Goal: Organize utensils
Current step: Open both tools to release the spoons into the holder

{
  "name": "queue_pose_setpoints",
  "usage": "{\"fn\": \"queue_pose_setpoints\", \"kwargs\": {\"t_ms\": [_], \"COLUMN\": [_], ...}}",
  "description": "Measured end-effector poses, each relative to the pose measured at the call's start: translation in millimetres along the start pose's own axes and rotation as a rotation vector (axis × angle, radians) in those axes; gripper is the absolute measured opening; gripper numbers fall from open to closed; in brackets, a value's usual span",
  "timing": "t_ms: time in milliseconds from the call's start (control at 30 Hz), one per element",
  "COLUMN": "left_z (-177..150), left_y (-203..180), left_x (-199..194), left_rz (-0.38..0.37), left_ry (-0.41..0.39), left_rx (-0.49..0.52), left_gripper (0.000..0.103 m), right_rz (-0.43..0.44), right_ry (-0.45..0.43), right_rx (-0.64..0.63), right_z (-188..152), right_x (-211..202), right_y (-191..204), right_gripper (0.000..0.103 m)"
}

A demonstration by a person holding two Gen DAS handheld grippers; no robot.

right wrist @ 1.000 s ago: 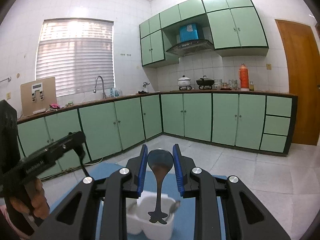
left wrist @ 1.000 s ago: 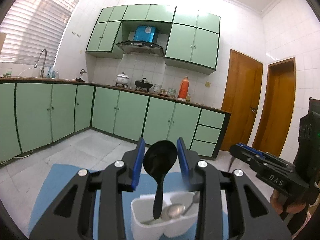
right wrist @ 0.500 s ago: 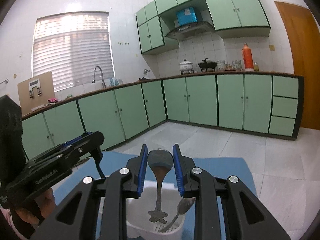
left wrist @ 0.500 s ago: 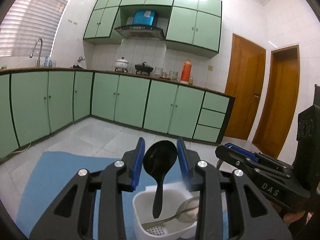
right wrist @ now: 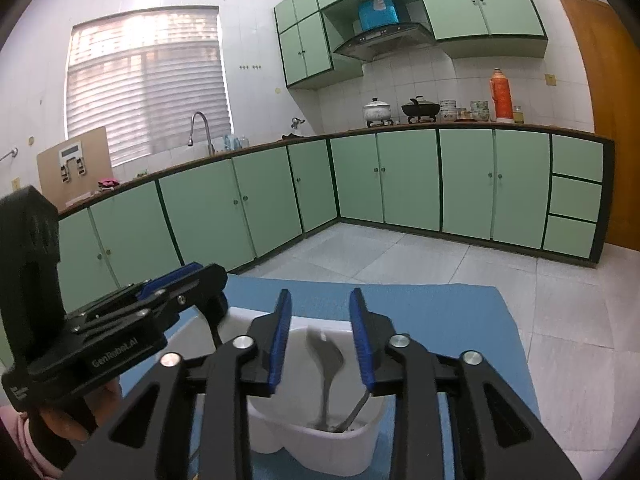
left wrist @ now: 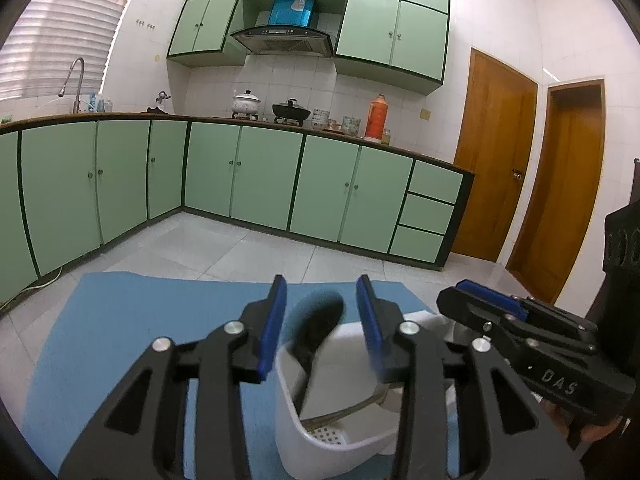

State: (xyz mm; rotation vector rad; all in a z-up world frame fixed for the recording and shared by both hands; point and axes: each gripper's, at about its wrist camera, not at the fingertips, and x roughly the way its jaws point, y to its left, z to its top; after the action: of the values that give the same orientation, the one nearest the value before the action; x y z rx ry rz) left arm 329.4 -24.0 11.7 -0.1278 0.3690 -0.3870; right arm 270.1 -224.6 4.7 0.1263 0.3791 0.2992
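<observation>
1. Green-cabinet kitchen, tiled floor; a blue mat (left wrist: 132,320) is lying near, carrying a white utensil holder (left wrist: 320,436).
2. The left gripper (left wrist: 320,312) is hovering over the holder, jaws opening to a moderate gap; a black spoon (left wrist: 316,320), blurred, is sitting between the pads, which are not pressing it, handle down in the holder.
3. The right gripper (right wrist: 320,328) is likewise opening; a metal spoon (right wrist: 326,360), blurred, is standing free in the holder beside another utensil.

Left hand-held gripper (left wrist: 320,312) jaws opening; right hand-held gripper (right wrist: 320,322) jaws opening; both side by side.
</observation>
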Motion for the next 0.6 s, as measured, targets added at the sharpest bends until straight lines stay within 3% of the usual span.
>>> {"fn": "queue_pose_setpoints", "kwargs": {"t_ms": [200,600], "left_z": [2,-9], "left_y": [3,2], "left_x": [-13,-77], "left_rz": [0.007,0.045], "left_ry": [-0.013,-0.05], "left_rx": [-0.017,-0.006], "left_gripper": [0.056,0.086], "right_rz": [-0.013,-0.111], "right_ry": [-0.026,-0.088], "right_rx": [0.008,0.03], "right_z": [3,-19], "right_x": [-16,-84], "right_y": [-5,-13], "right_gripper": [0.032,0.062]}}
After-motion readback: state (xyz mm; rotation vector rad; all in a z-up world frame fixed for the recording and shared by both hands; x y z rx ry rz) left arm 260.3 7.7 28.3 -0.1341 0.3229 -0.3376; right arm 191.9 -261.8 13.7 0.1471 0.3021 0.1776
